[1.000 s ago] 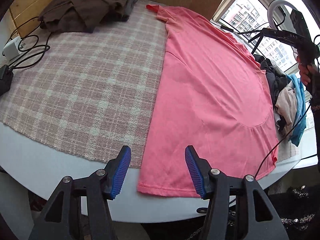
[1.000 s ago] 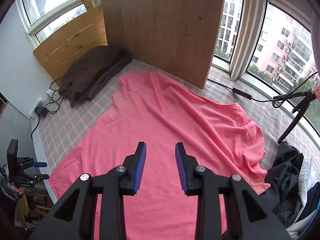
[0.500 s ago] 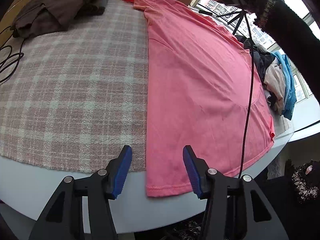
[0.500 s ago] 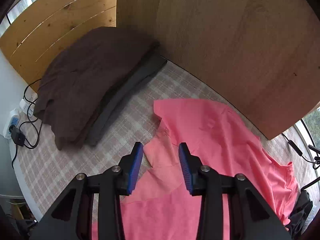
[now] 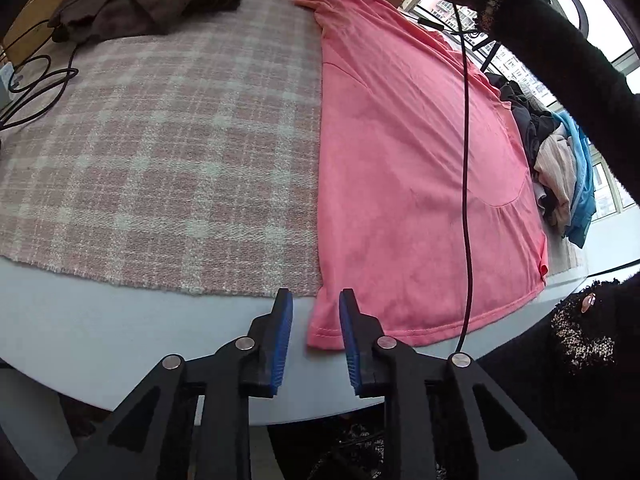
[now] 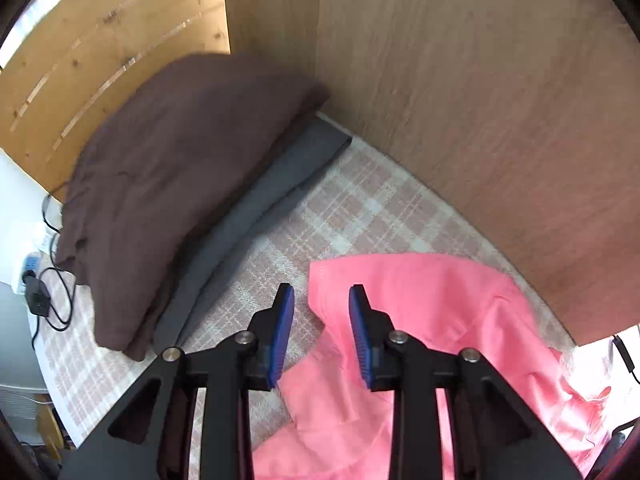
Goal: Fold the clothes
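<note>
A pink T-shirt [image 5: 412,152] lies flat on a plaid cloth [image 5: 168,144] on the table. My left gripper [image 5: 315,320] is open, its blue pads either side of the shirt's near hem corner at the table's front edge. In the right wrist view my right gripper [image 6: 321,320] is open, low over the shirt's far sleeve corner [image 6: 344,280], which lies between the pads. The rest of the shirt [image 6: 440,360] spreads to the right.
A folded brown garment [image 6: 176,184] on a grey one [image 6: 272,200] lies at the far left corner. Wooden panels [image 6: 460,100] stand behind. A heap of clothes [image 5: 560,160] sits at the right edge. Cables [image 5: 36,80] lie at the left. The person's arm [image 5: 560,60] and a cable [image 5: 466,160] cross over the shirt.
My left gripper has narrowed and shifted onto the shirt's near hem corner. My right gripper has moved closer to the far sleeve corner.
</note>
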`<state>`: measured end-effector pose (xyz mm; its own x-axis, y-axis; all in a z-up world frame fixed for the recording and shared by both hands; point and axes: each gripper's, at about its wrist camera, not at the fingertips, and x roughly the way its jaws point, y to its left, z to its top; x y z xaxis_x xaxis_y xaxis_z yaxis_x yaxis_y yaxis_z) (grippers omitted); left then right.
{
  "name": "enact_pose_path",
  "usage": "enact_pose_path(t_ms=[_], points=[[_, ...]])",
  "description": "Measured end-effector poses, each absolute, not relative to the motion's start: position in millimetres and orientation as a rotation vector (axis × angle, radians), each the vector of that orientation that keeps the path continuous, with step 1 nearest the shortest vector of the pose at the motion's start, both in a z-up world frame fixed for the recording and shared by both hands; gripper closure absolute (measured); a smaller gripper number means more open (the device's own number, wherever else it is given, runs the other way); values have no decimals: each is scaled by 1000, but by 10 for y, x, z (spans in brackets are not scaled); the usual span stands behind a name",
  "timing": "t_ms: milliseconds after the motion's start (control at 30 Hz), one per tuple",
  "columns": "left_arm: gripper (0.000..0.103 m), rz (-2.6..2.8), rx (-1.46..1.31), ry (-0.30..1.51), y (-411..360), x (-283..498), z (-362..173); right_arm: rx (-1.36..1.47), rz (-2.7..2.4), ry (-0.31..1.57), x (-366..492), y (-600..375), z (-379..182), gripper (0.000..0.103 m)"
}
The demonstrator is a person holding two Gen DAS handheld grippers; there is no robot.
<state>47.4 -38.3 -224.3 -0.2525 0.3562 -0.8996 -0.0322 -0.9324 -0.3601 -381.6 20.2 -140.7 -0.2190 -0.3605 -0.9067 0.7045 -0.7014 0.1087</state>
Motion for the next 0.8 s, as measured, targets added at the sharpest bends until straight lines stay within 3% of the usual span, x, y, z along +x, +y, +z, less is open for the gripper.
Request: enact_pose_path(t_ms=[133,300,433,700,800], points=[[67,2364,-1770,-368,-785,334,-1932,1245,-2135,325,-3952,1192,-822,63],[67,2427,-1628,-73,-627,-623,-1502,1318,-2318,350,-4089,2388,-693,63],[67,2390,-1465,150,-205,-1616,-1303,1386,-2378,414,-4102,3078,-827,63],[61,2291,-1326,308,801,-3424,-1261,1511,-2373,350,-4371,3883,-1321,63],[61,2255,-1331,356,995,-3790,-1396,1491,-2342,417,-4492,3776,-1497,61]])
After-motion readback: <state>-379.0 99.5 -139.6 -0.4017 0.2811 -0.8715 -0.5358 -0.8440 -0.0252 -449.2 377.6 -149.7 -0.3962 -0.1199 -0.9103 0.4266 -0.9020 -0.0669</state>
